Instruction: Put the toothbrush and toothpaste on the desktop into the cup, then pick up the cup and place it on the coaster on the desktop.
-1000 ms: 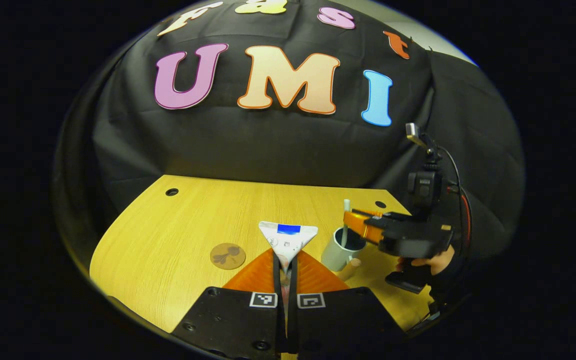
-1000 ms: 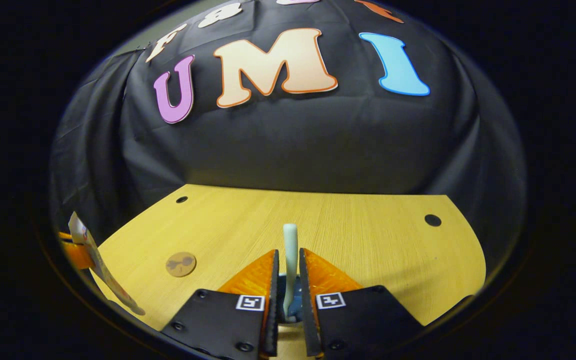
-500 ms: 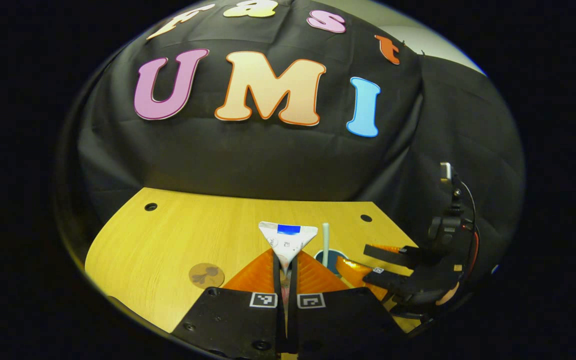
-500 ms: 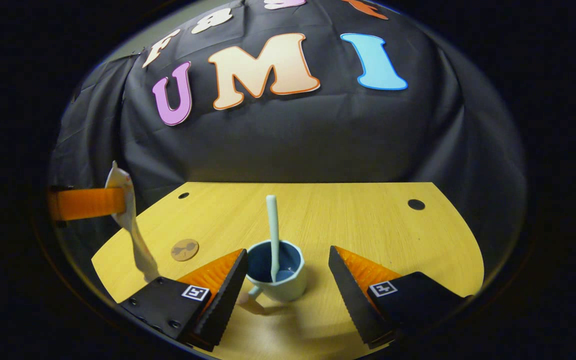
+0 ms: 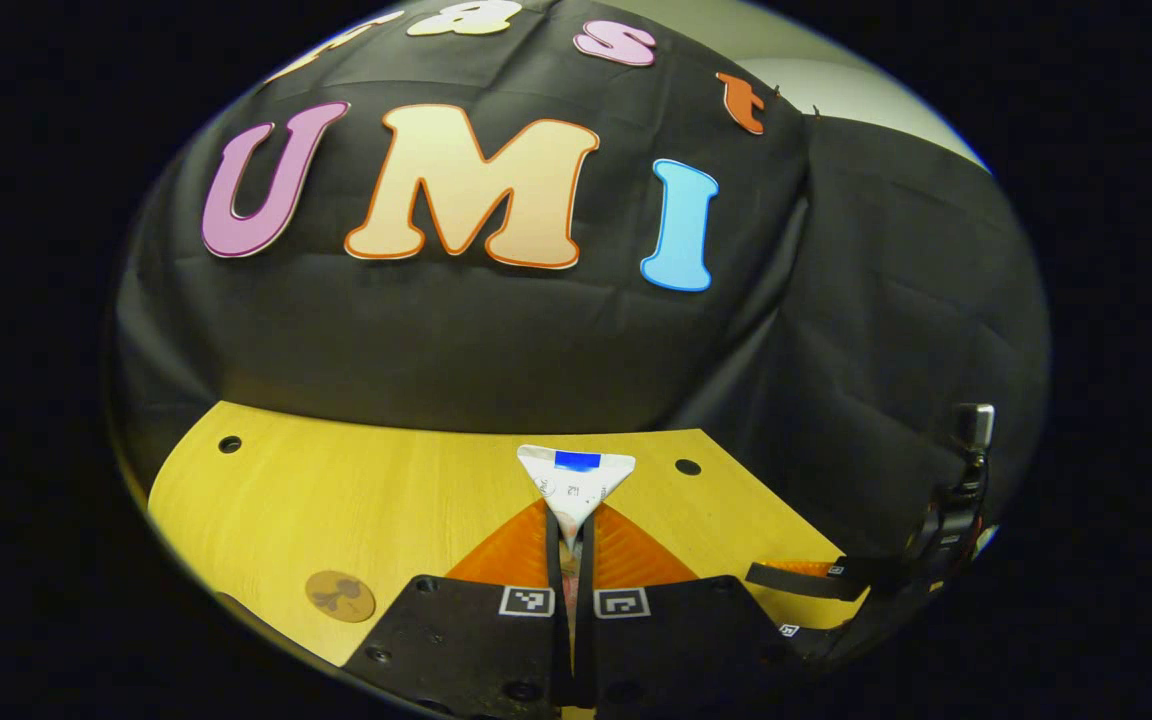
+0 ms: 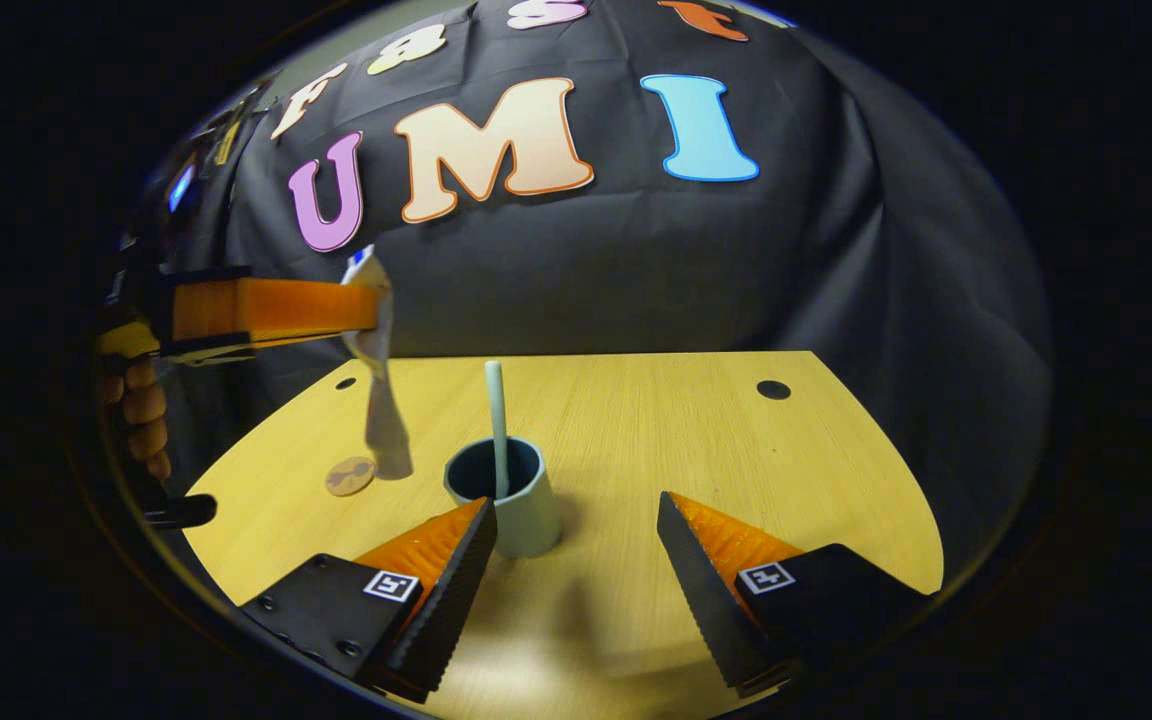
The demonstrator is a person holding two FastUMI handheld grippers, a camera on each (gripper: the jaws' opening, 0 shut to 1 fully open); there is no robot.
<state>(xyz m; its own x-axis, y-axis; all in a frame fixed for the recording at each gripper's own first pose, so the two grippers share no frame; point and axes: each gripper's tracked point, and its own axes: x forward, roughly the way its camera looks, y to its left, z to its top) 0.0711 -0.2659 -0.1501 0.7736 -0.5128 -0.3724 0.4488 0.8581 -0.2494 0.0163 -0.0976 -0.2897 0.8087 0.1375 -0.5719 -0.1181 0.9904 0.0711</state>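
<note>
In the left gripper view, your left tongs (image 5: 570, 540) are pressed together on the toothpaste (image 5: 576, 485), pinching the tube so its flat crimped end with a blue patch fans out just beyond the fingertips. Below and beyond it lies the wooden worktop (image 5: 356, 500), and the round brown coaster (image 5: 340, 596) sits near its front left edge. At the lower right of this view your right tongs (image 5: 816, 600) show edge-on at the rim, with their fingers apart. In the right gripper view, your right tongs (image 6: 576, 545) are spread wide and hold nothing. The cup (image 6: 503, 495) stands upright on the worktop (image 6: 736, 470) just beyond the left fingertip (image 6: 461, 540) of the pair; you cannot tell whether that tip touches the cup wall. The toothbrush (image 6: 497, 420) stands in the cup, its pale handle rising well above the rim and leaning slightly. To the left, your left tongs (image 6: 371, 305) reach in level above the worktop, gripping the toothpaste (image 6: 374, 360), which hangs down from them in the air, up and to the left of the cup. A hand (image 6: 141, 405) holds that gripper at the far left. The coaster (image 6: 350, 475) lies flat on the worktop to the left of the cup, apart from it.
</note>
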